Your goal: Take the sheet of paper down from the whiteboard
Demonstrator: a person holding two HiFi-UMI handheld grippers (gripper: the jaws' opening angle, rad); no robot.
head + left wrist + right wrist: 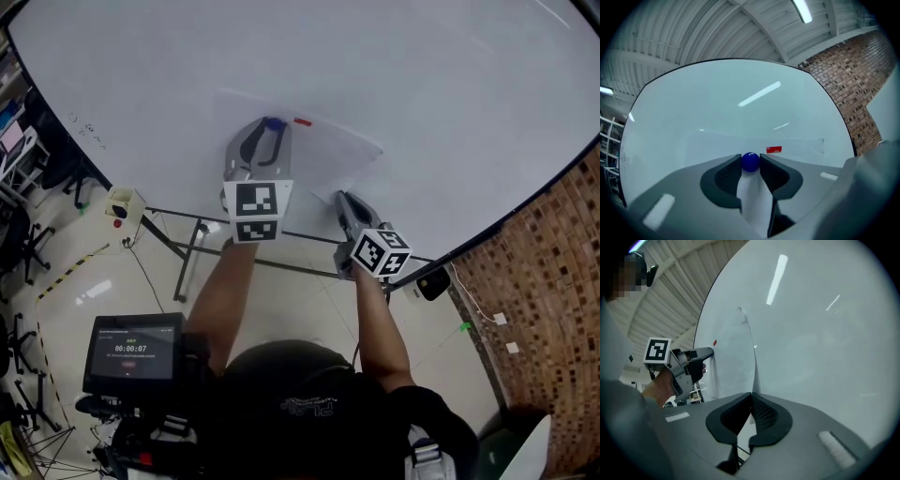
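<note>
A white sheet of paper [309, 155] lies flat against the big whiteboard [422, 84]. A small red magnet [302, 121] sits at its top edge. My left gripper [270, 125] is shut on a round blue magnet [750, 161] at the sheet's top, beside the red magnet [774, 149]. My right gripper [339, 197] is lower and to the right, shut on the sheet's edge. In the right gripper view the paper [736, 357] curls off the board and runs between the closed jaws of the right gripper [751, 395]. The left gripper [696, 363] shows beyond it.
A brick wall [539, 262] borders the whiteboard on the right. Below the board are its stand's black legs [187, 248] and a small yellow box [124, 204]. A screen with a timer [134, 352] hangs at my lower left. Chairs and clutter [28, 234] stand at the far left.
</note>
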